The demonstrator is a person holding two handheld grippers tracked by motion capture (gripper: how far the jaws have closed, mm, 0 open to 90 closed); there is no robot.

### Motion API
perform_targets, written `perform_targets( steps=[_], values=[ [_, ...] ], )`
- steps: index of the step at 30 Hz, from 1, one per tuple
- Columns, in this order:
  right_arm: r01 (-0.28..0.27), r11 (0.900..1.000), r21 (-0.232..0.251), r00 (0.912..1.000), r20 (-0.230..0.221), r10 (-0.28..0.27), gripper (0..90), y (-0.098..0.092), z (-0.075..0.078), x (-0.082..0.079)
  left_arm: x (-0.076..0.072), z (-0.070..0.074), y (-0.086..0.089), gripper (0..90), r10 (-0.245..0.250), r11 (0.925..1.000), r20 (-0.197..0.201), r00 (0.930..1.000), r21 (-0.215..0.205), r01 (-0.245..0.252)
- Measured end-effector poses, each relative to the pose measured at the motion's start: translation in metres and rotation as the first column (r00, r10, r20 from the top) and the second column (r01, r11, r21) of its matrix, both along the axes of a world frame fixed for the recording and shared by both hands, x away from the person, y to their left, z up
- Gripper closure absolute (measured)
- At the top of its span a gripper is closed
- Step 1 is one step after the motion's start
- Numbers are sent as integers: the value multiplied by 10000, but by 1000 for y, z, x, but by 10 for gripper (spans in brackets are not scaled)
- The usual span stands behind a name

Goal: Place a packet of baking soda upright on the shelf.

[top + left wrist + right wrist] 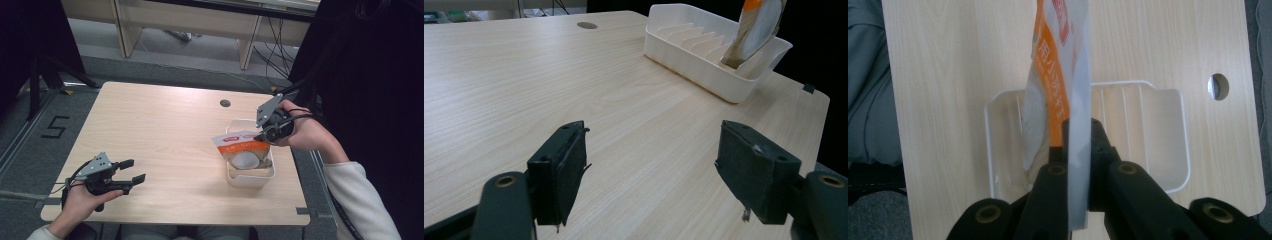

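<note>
Pouch [242,146] pinched at its top edge by right gripper [261,135], lower end inside white tray [250,180] at table's 3 o'clock (seemingly unreleased). Left gripper [131,170] idle at 8 o'clock, jaws wide, empty.

Both arms wear pale, off-white sleeves. The left gripper [131,170] is black, topped by a grey three-cornered plate with small screws, and a dark cable trails from it. Its jaws carry thick, dark rectangular pads, with brass-coloured pivot rings behind. The right gripper [261,135] is black too, with the same grey plate, black cable and brass-ringed pivots.
</note>
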State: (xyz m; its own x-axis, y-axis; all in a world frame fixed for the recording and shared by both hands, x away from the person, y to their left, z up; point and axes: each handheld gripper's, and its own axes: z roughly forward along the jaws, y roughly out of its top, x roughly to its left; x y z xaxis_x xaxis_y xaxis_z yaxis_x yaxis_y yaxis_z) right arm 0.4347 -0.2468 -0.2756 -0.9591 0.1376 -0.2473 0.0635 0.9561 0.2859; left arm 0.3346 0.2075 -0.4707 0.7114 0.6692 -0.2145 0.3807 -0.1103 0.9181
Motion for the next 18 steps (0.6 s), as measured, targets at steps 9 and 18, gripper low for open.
perform_targets(
  steps=[9,18],
  values=[
    [174,9998,-121,9998,-122,-175,900,-3,-5,0,1,0,0,273,-110,9999,110,9999,117,108],
    [83,9998,-195,9999,-131,-85,900,-5,-8,3,0,0,0,273,-57,10000,-1,10000,65,57]
  ],
)
